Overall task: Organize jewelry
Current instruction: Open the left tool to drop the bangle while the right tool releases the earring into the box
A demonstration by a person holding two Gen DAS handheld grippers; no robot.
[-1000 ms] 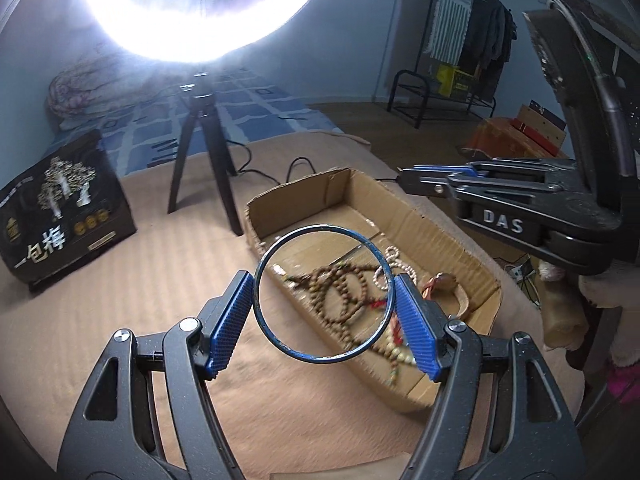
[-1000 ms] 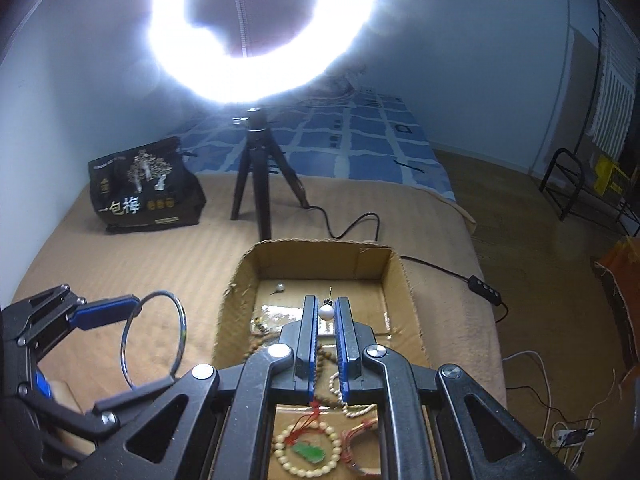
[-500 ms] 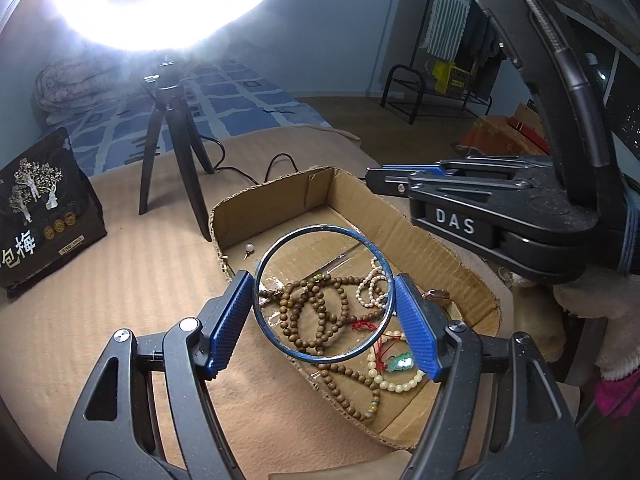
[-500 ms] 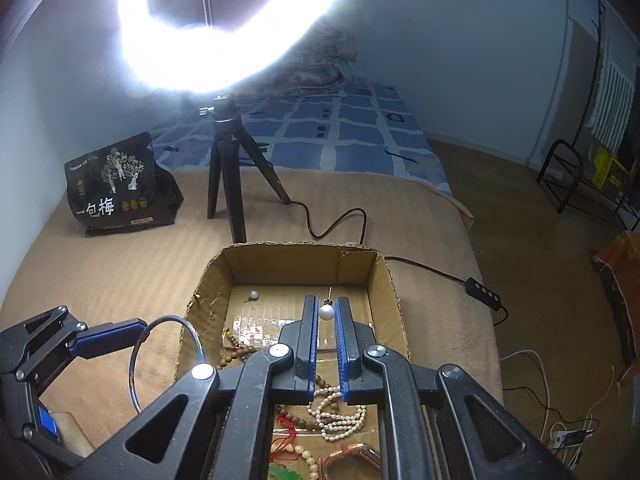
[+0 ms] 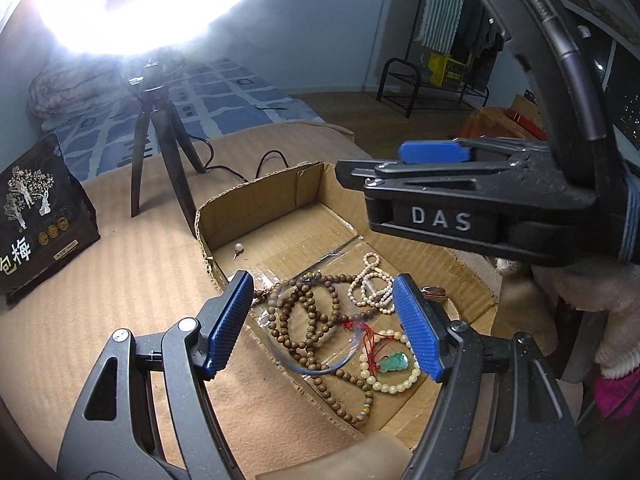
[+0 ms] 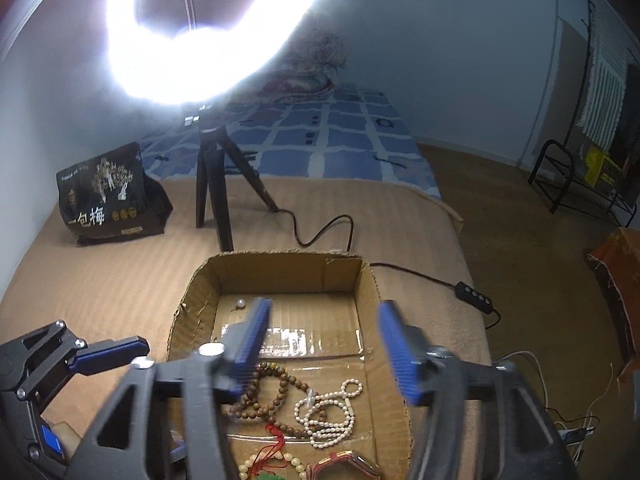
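Observation:
A shallow cardboard box (image 5: 260,196) (image 6: 280,268) lies on the tan bed cover. It holds brown wooden beads (image 5: 308,320) (image 6: 276,392), a white pearl string (image 5: 372,284) (image 6: 328,412), a cream bead bracelet with a green pendant (image 5: 394,362), and a pearl stud (image 5: 239,247) (image 6: 240,303). A blue-rimmed bangle (image 5: 320,364) shows blurred over the beads, below my open left gripper (image 5: 324,320). My right gripper (image 6: 324,340) is open and empty above the box; it also shows in the left wrist view (image 5: 432,152).
A ring light on a black tripod (image 5: 160,152) (image 6: 216,184) stands behind the box, its cable (image 6: 320,232) trailing right to a switch (image 6: 472,294). A black printed bag (image 5: 36,216) (image 6: 108,196) stands at the left. The bed edge drops to the floor on the right.
My left gripper opened and the bangle dropped from its pads into the box. My right gripper opened and no longer holds the pearl stud. Both grippers moved closer over the box.

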